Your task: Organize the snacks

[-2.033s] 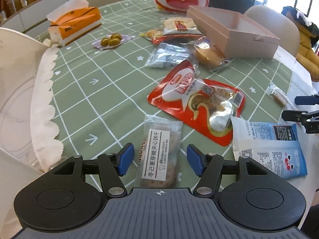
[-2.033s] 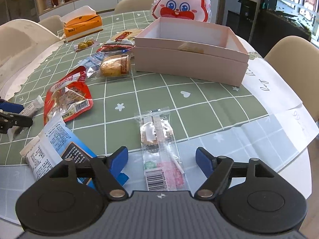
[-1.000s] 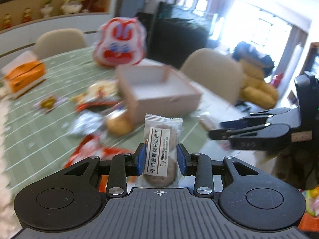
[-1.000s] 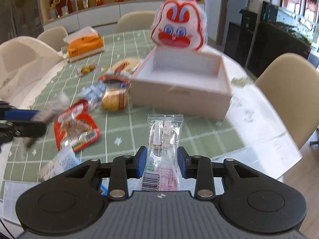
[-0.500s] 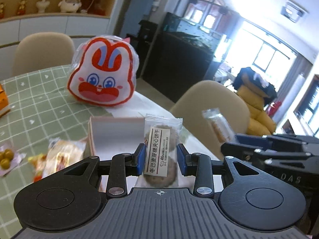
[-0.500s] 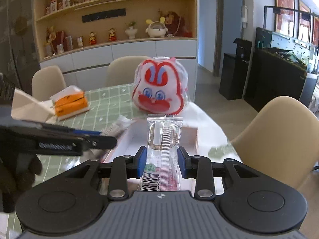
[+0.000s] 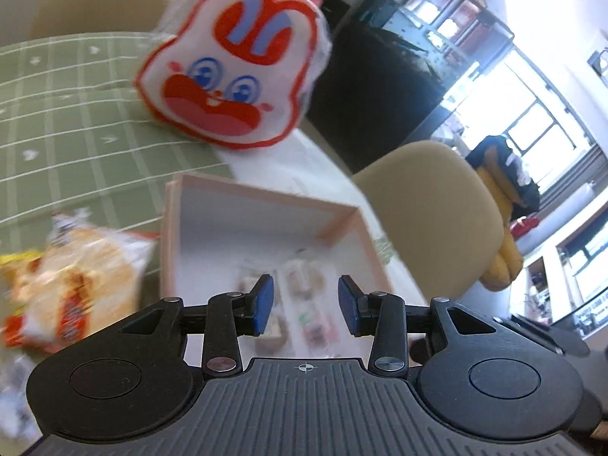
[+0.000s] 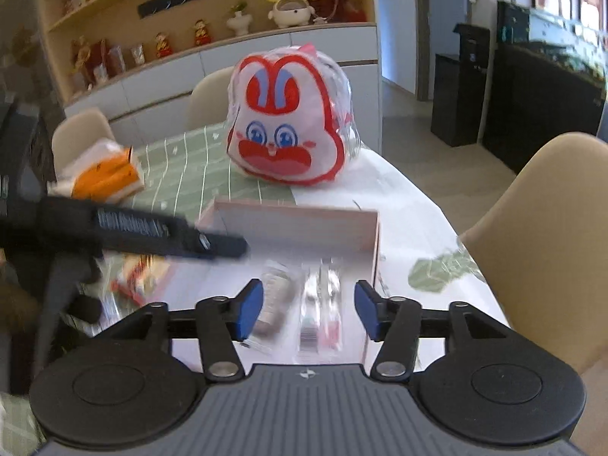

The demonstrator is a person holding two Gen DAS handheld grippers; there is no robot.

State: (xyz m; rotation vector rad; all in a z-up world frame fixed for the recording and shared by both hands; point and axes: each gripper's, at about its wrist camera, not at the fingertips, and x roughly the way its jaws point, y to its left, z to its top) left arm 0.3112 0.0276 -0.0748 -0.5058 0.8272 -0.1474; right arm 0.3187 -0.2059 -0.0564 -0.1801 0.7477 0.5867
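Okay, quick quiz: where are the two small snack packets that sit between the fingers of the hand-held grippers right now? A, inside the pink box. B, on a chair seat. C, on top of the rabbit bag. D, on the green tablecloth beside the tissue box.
A: both snack packets lie side by side on the white floor of the open pink box, below the open grippers.

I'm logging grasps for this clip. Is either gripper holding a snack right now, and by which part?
Nothing is held. The left gripper and right gripper have just been opening; their pads stand clear of the two packets lying in the pink box.
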